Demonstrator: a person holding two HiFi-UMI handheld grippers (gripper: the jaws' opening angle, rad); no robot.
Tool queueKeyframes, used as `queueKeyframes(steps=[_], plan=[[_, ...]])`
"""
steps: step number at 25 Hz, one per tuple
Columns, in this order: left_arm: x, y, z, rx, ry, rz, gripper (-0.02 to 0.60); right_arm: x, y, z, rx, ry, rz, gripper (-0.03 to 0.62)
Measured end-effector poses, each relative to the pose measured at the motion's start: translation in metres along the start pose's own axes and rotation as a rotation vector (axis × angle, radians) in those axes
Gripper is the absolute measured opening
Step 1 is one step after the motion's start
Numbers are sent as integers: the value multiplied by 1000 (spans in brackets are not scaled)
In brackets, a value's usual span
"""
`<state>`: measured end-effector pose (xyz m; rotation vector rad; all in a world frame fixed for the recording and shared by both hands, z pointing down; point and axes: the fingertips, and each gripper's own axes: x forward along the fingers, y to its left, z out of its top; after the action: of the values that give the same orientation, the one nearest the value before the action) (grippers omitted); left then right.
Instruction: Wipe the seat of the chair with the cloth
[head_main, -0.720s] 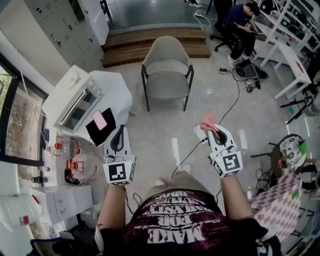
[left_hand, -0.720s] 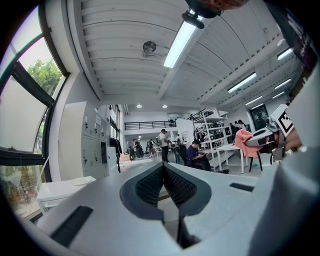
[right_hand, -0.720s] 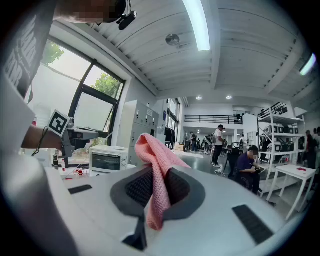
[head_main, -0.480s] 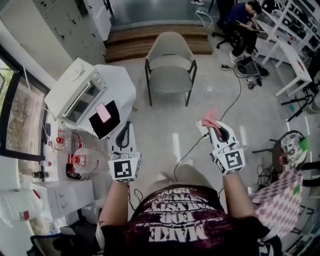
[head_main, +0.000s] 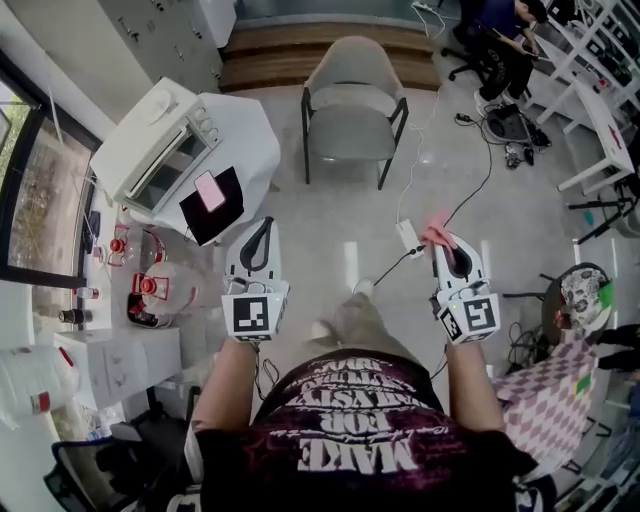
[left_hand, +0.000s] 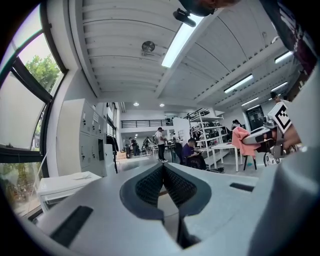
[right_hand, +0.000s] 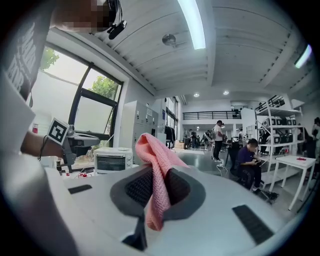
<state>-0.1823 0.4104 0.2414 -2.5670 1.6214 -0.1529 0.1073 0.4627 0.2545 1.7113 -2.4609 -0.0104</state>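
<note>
The grey armchair (head_main: 353, 108) stands on the floor well ahead of me, its seat bare. My right gripper (head_main: 440, 243) is shut on a pink cloth (right_hand: 156, 172) whose folds stick up between the dark pads (right_hand: 178, 186); the pink cloth (head_main: 436, 234) also shows at that gripper's tip in the head view. My left gripper (head_main: 262, 232) is held at about the same height on the left, its jaws shut with nothing between them (left_hand: 163, 172). Both grippers are far short of the chair.
A white table (head_main: 238, 150) at the left carries a toaster oven (head_main: 160, 158), a black pad and a pink phone (head_main: 210, 190). A white cable and power strip (head_main: 407, 237) lie on the floor between me and the chair. A seated person (head_main: 507, 40) and desks are at the right.
The view has shifted forward: the chair and table now sit nearer and higher in the head view. Both grippers keep their hold and spacing.
</note>
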Motion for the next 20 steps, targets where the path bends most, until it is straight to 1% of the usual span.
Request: queueKeyframes(steps=[5,13,20], plan=[[25,4,-10,-10,17,6,6,24,-12,-9,4,12,17,31],[95,2,-18,-47,43,-9,6,71,-61,-14,42,18,8,31],[147,-9,-14,-27,55,-28,6,100,-102,-17,52,31,23,31]])
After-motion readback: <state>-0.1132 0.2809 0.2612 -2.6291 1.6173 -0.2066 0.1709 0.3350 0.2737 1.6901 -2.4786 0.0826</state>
